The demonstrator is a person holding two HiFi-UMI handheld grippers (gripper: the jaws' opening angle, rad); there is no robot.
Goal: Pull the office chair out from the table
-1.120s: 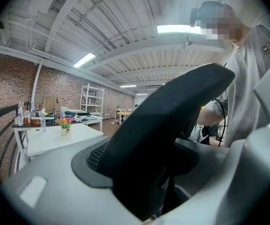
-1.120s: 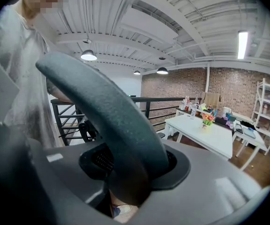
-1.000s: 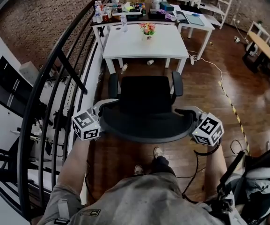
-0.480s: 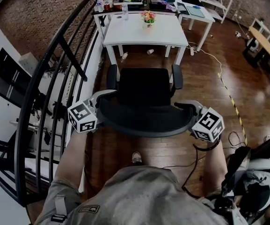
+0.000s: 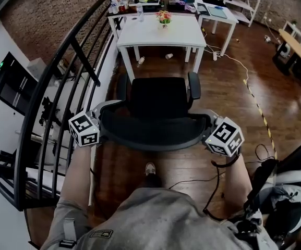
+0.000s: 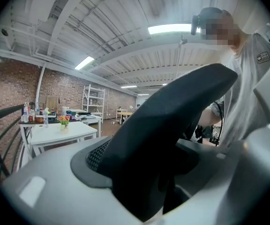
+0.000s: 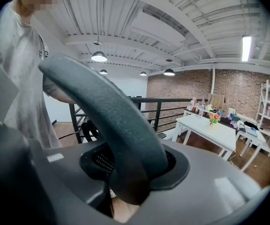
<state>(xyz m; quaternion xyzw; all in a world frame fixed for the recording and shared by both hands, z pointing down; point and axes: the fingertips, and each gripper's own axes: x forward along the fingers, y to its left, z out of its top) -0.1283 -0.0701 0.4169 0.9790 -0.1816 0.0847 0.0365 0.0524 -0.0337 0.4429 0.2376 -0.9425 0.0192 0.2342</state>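
The office chair [image 5: 158, 97] stands in the middle of the head view, on the wooden floor [image 5: 228, 92], turned with its seat toward the white table [image 5: 160, 38]. It is apart from the table: a strip of bare floor lies between the seat front and the table legs. Its curved backrest [image 5: 150, 135] is on my side, just in front of my shoe [image 5: 150, 167].

I hold this backrest at its two ends. The left gripper [image 5: 106, 120] has its jaws closed on the left end of the rim; in the left gripper view the dark rim fills the space between the grey jaws and sits against them. The right gripper [image 5: 206, 123] grips the right end in the same way, and in the right gripper view the rim passes straight through its jaws.

On the table stands a small pot of flowers [image 5: 164, 18]. Under the table two small things lie on the floor, and I cannot tell what they are. A black railing [image 5: 61, 82] runs along the left side of the chair. At the right, a yellow and black tape line [image 5: 259, 116] crosses the floor.
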